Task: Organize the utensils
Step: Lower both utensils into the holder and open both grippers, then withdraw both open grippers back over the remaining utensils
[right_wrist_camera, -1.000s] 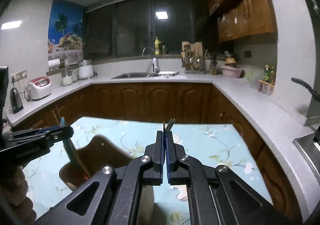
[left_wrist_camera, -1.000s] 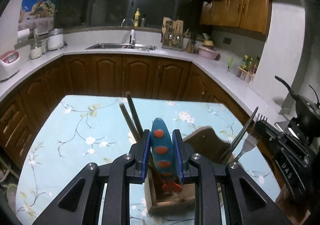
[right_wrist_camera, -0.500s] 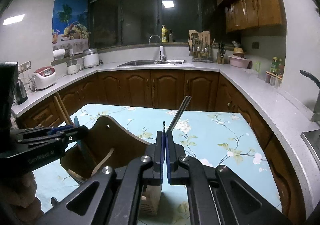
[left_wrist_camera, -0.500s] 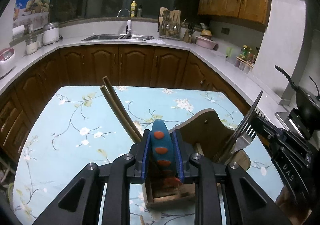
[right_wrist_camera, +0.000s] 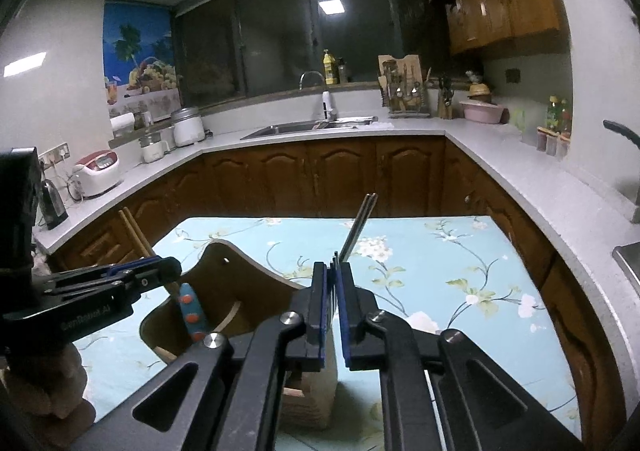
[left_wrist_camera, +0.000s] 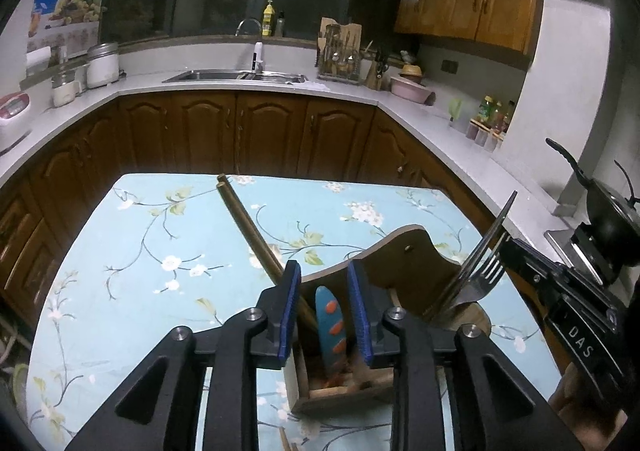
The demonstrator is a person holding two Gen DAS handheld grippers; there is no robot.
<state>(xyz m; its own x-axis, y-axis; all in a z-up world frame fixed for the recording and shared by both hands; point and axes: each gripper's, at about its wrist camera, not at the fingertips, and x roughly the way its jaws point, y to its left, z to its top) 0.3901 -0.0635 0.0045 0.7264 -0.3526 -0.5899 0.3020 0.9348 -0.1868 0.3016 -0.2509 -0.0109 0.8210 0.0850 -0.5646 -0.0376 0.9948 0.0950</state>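
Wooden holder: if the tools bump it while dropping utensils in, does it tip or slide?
The holder is probably fairly stable: a thick wooden box with a tall back panel. That panel and the long chopsticks leaning out may raise its tipping risk. On the smooth floral tablecloth it might slide rather than tip. The fork and blue utensil add little weight.

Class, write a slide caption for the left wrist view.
Open left gripper above blue orange-spotted utensil standing in wooden holder; right gripper brings metal fork.
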